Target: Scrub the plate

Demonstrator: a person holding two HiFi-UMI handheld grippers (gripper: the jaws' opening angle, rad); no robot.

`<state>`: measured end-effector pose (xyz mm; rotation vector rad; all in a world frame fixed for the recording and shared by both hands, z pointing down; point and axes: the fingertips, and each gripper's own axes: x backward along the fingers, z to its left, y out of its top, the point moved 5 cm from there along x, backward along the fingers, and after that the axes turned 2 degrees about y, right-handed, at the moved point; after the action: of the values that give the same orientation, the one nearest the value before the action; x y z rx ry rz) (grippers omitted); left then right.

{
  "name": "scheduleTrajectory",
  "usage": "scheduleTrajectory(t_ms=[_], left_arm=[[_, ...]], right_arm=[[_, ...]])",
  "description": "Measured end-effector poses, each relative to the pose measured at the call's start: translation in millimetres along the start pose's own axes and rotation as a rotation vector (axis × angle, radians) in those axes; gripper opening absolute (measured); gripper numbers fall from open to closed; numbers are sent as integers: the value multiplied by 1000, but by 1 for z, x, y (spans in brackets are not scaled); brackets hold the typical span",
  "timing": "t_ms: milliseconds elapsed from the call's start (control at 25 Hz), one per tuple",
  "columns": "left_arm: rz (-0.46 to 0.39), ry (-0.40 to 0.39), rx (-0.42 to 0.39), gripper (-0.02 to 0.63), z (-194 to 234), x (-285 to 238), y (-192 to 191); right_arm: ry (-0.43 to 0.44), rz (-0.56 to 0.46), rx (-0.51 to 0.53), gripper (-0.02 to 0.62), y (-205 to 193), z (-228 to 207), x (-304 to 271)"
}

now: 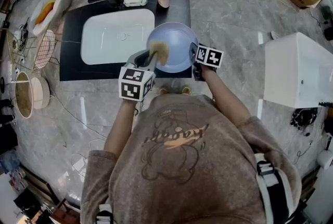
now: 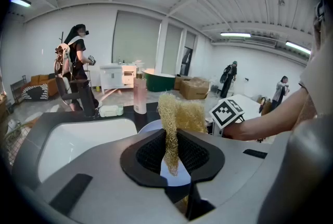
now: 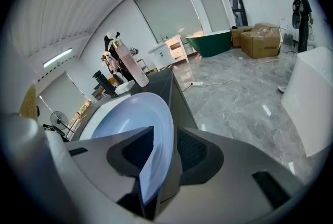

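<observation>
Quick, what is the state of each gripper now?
Left gripper: closed on the loofah.
Right gripper: open, plate rim between its jaws.

Both arms are reaching forward and down. The left gripper [image 2: 174,154] is clamping a scrubber [image 2: 180,114] between closed jaws. The right gripper [image 3: 162,151] is straddling the plate [image 3: 130,114] rim, jaws standing apart, not pinching it.

Plate [image 1: 179,41] rim partly behind right tongs [image 1: 194,55]

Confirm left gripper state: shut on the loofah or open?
Shut on the loofah. In the left gripper view, the left gripper's pads pinch its lower strip with no gap; the rest fans out above.
</observation>
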<state>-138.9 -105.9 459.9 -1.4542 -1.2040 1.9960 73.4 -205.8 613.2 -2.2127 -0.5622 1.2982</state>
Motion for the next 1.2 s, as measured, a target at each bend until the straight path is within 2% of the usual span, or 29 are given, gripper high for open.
scheduleTrajectory(t_ms=[200,560,920,1200], left_arm=[[-21,-12,4,64,0,-5,11],[-86,-37,-6,64,-4,-15,38],[-200,-57,17,64,-12,-11,55],[-364,-40,22,64,-14,0,55]], right_arm=[[54,-83,46,146,27,10,19],[192,-258,315,144,69,64,92],[260,-415,395,122,72,93,170],[265,-493,449,69,59,92,184]])
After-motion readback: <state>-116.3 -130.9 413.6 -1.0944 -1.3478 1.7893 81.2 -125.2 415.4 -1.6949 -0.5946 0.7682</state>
